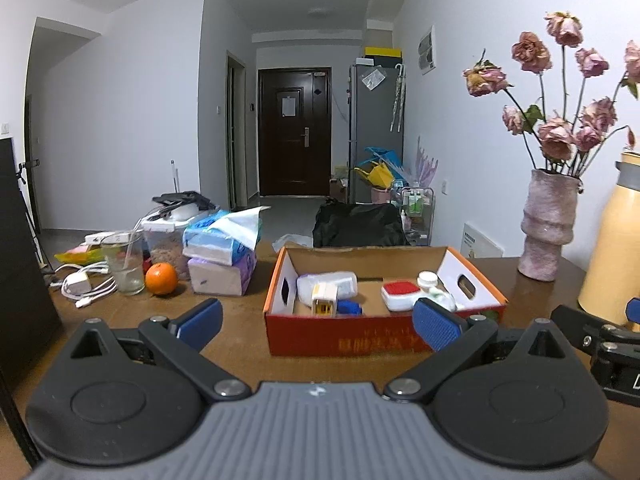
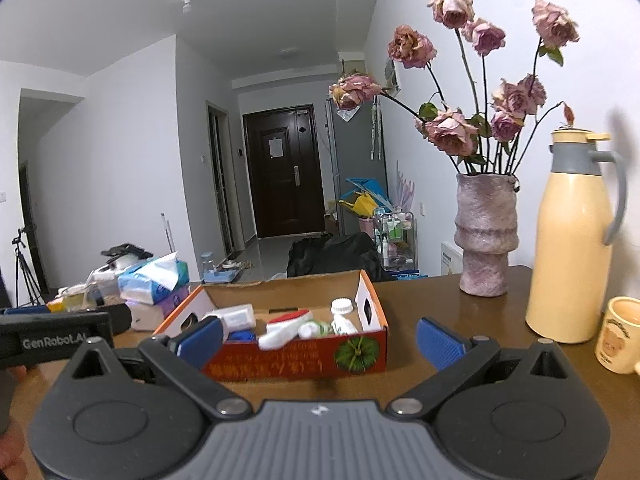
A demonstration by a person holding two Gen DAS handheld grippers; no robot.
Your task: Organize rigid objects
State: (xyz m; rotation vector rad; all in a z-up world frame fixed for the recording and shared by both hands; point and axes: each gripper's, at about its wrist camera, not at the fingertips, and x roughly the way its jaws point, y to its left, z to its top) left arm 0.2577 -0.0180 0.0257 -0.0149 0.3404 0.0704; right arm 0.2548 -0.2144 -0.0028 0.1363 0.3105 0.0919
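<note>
Both grippers hover over a brown table (image 1: 240,344), facing an open cardboard box (image 1: 380,338) with a red front wall. Left gripper (image 1: 318,320): jaws spread wide, nothing between the blue pads. Right gripper (image 2: 320,338): jaws likewise spread wide and empty. Inside the box lie the rigid objects: a white bottle (image 1: 328,286) on its side at left, a small yellow-and-white item (image 1: 323,303) in front of it, a blue object (image 1: 349,307) beside that, and a red-topped white case (image 1: 401,295) at right. Left of the box stand stacked tissue packs (image 1: 222,256), an orange (image 1: 161,278), a drinking glass (image 1: 123,262) and white charger cables (image 1: 86,286). Right of the box stand a pink vase (image 2: 485,236) of dried roses, a cream thermos jug (image 2: 572,240) and a mug (image 2: 619,334), well apart from the box.
</note>
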